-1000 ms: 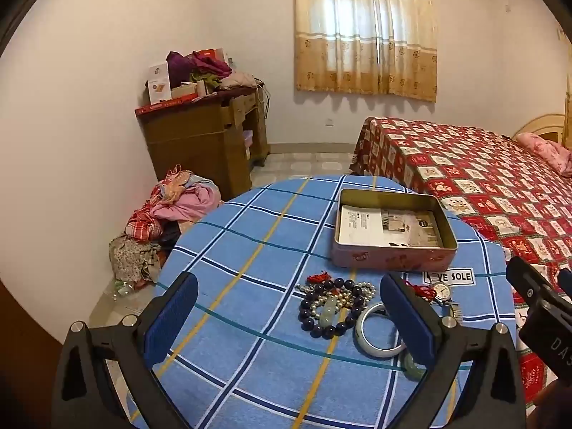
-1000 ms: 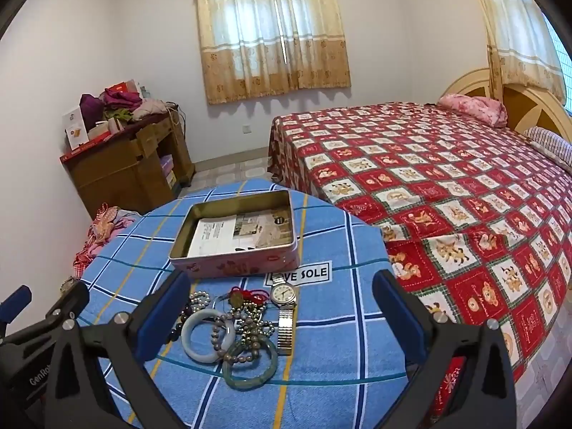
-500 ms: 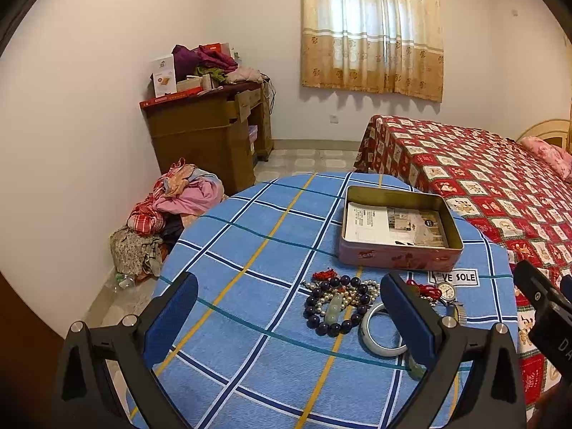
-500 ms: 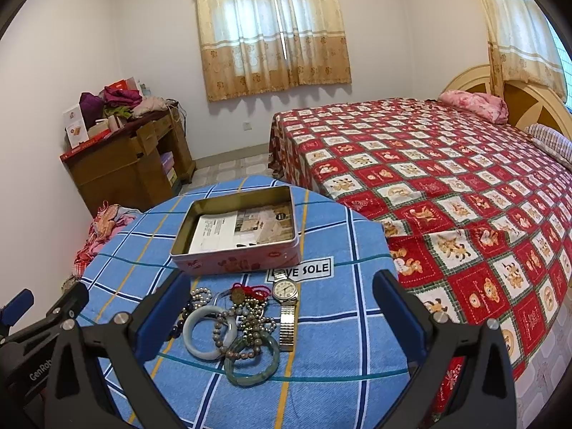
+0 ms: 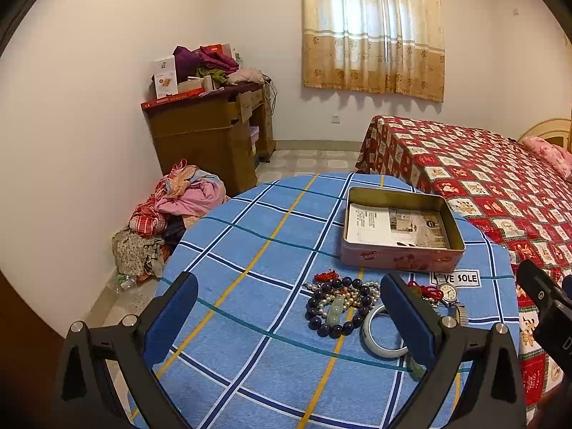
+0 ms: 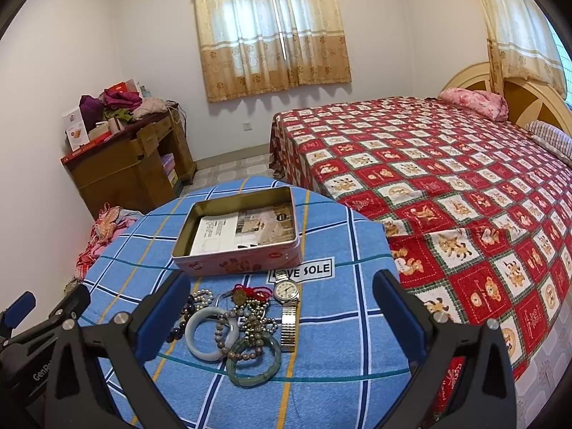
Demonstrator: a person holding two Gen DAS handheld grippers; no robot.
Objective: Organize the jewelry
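A pile of jewelry lies on the blue checked tablecloth (image 5: 250, 257): a dark bead bracelet (image 5: 338, 307), a white bangle (image 6: 205, 338), a green bangle (image 6: 254, 361), grey bead strings (image 6: 250, 325), a wristwatch (image 6: 287, 293) and a red-cord charm (image 6: 246, 293). Behind it stands an open pink tin (image 6: 239, 236) with a leaflet inside, also in the left wrist view (image 5: 400, 232). My left gripper (image 5: 289, 318) is open above the table, left of the pile. My right gripper (image 6: 279, 316) is open and empty, hovering over the pile.
A bed with a red patterned cover (image 6: 447, 178) stands right of the round table. A wooden desk (image 5: 211, 136) piled with clothes and boxes is at the far left wall, with a heap of clothes (image 5: 178, 200) on the floor beside it.
Both grippers have drifted slightly; the left view has shifted a little left and back from the pile. Both stay open and nothing was picked up.
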